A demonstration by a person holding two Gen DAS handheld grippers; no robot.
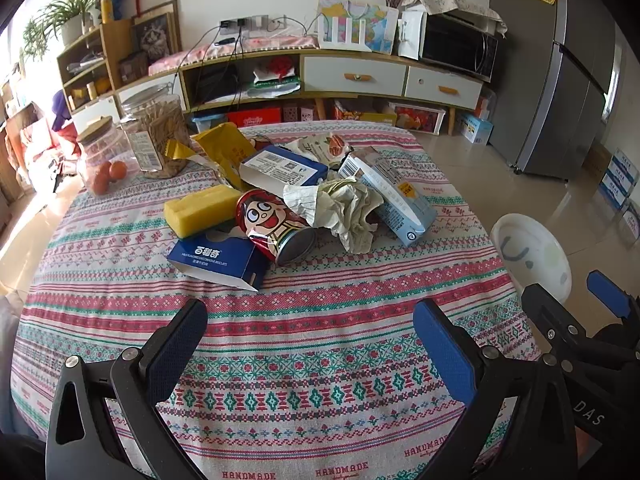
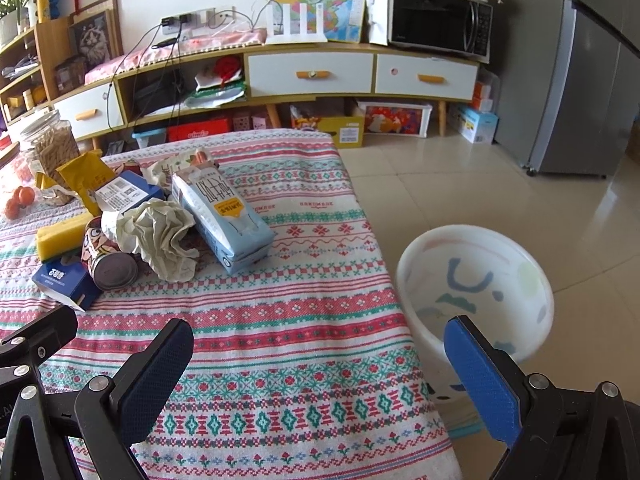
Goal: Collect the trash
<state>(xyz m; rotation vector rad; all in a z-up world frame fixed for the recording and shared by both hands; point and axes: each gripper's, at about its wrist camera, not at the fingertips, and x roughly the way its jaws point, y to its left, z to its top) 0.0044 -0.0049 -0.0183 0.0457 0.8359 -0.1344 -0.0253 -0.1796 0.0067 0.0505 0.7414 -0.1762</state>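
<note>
A living room with a low wooden sideboard (image 1: 352, 76), a microwave (image 2: 440, 24) and a grey fridge (image 1: 560, 80) lies behind the surface (image 1: 320, 360), which wears a striped, patterned cloth. The trash sits in one heap toward the far left of the surface: a crumpled paper wad (image 1: 344, 208) leans against a light-blue milk carton (image 2: 224, 216), a red cartoon can (image 1: 276, 224) lies on its side with its base toward the cameras, a dark-blue biscuit box (image 1: 220, 260) lies just in front of it, and a yellow sponge (image 1: 200, 208) touches the can's left side. A second blue box (image 1: 284, 168) and a yellow wrapper (image 1: 224, 144) lie behind. A white bin (image 2: 476, 292) stands on the floor just beside the surface's right edge.

The left hand-held gripper (image 1: 310, 344) hovers over bare cloth with its jaws spread wide and empty, the heap ahead of it and well apart. The right hand-held gripper (image 2: 320, 368) is likewise released, holding nothing, positioned over the surface's right edge, with the heap ahead to its left and the bin ahead to its right.
</note>
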